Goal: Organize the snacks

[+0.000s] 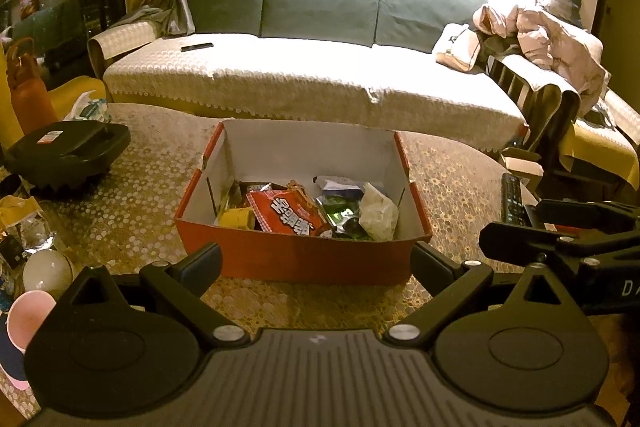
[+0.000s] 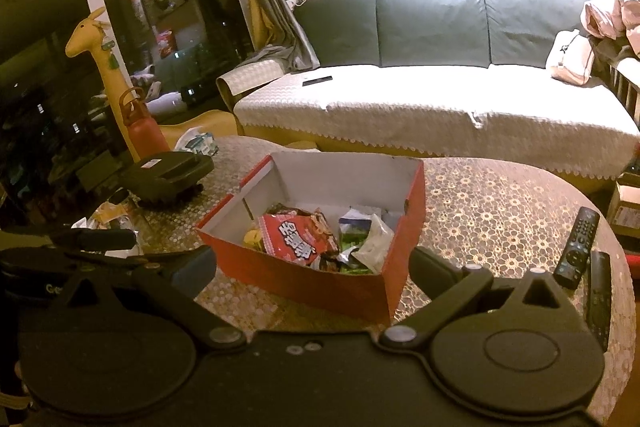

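Note:
A red cardboard box (image 1: 296, 255) with a white inside stands on the patterned table; it also shows in the right wrist view (image 2: 312, 283). Inside lie several snack packets, among them a red noodle packet (image 1: 290, 217) (image 2: 298, 237), a green packet (image 1: 340, 215) and a whitish bag (image 1: 378, 211) (image 2: 374, 243). My left gripper (image 1: 316, 263) is open and empty, just in front of the box's near wall. My right gripper (image 2: 312, 269) is open and empty, in front of the box's near corner. The right gripper's body shows at the right in the left wrist view (image 1: 560, 243).
A black appliance (image 1: 68, 151) (image 2: 168, 175) sits at the table's left. Remote controls (image 2: 578, 247) lie to the right; one also shows in the left wrist view (image 1: 512, 199). Packets, a pink cup (image 1: 28, 315) and clutter crowd the left edge. A sofa (image 1: 320, 79) stands behind the table.

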`<state>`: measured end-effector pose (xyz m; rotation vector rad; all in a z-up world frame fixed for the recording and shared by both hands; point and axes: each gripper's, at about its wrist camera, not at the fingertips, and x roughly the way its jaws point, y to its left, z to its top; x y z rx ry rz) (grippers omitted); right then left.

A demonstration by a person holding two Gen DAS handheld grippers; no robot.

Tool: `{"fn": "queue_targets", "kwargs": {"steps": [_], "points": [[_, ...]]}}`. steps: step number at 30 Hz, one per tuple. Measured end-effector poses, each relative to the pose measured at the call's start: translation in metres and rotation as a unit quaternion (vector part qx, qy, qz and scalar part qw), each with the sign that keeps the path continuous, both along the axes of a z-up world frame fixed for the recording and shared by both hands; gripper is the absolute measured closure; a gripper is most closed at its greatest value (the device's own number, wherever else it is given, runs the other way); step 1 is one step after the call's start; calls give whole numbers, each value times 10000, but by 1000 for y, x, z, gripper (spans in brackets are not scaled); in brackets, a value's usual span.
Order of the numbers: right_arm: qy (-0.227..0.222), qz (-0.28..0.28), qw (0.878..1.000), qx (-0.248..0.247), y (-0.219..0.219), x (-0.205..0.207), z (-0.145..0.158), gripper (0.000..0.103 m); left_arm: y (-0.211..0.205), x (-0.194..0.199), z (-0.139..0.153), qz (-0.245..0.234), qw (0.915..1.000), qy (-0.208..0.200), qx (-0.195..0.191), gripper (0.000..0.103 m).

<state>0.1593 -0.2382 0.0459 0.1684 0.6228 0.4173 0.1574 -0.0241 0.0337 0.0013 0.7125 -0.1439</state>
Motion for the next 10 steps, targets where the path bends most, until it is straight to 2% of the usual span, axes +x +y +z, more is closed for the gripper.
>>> {"fn": "queue_targets", "kwargs": {"steps": [10], "points": [[173,-157,9997,45,-15,-3,-14,0,-9,0,-10,-101,9998,165,25,2]]}}
